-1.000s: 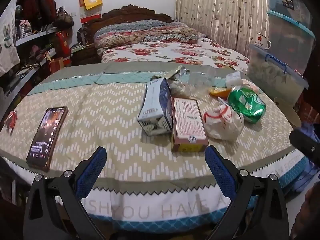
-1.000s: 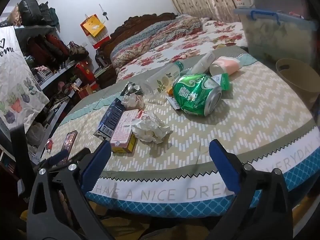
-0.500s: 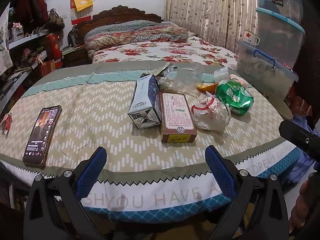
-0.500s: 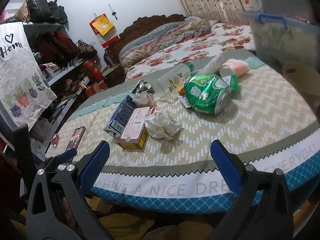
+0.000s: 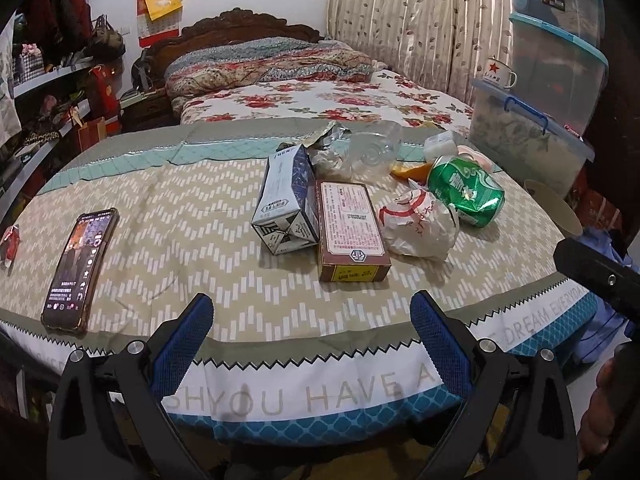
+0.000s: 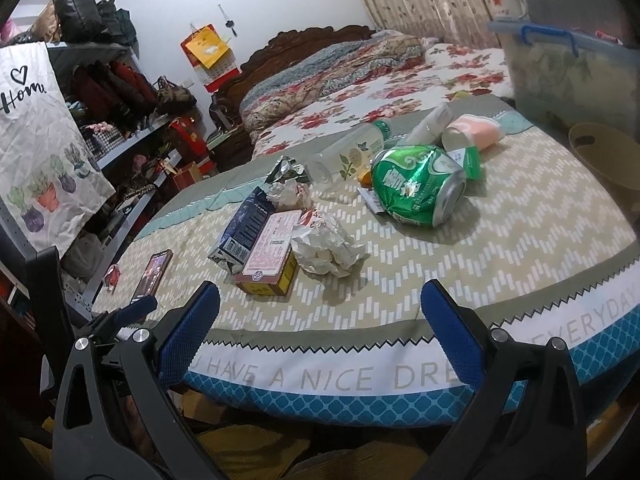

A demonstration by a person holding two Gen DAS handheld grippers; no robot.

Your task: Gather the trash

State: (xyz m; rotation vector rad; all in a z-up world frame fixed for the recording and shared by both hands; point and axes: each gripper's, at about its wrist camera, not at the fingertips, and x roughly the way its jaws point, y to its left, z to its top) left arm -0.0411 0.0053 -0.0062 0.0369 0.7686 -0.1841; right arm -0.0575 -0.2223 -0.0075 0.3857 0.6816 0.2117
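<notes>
One round bench (image 5: pixel 168 184) fills my view, draped in a beige zigzag cloth with a teal, lettered hem; its far edge meets a floral bed (image 5: pixel 320 96). Behind the bench on the right stand stacked clear plastic bins (image 5: pixel 532 136), three that I can count, the topmost cut off by the frame. One tan basket (image 6: pixel 604 152) sits low beside the bench, only part of its rim showing.

I hold two tongs. My left tongs (image 5: pixel 310 334) hang off the near edge with the blue ribbed pads wide apart and nothing between them. My right tongs (image 6: pixel 320 312) are likewise spread and empty, short of the cloth's hem.

The trash lies in one cluster right of the bench's centre. Two cardboard boxes lie side by side and touching: a blue-and-white carton (image 5: pixel 284 200) and a flatter brown box (image 5: pixel 350 228). Just right of them rests one crumpled white wrapper (image 5: pixel 420 224), then one dented green can (image 5: pixel 464 192) on its side. Behind these lie one clear plastic bottle (image 6: pixel 352 152), one crinkled foil scrap (image 6: pixel 286 168), a pink-and-white tube (image 6: pixel 476 134) and something orange, mostly hidden.

One phone (image 5: pixel 80 264) lies well apart on the left, screen lit, with a small red packet (image 5: pixel 9 242) near the bench's edge, partly cut off.
</notes>
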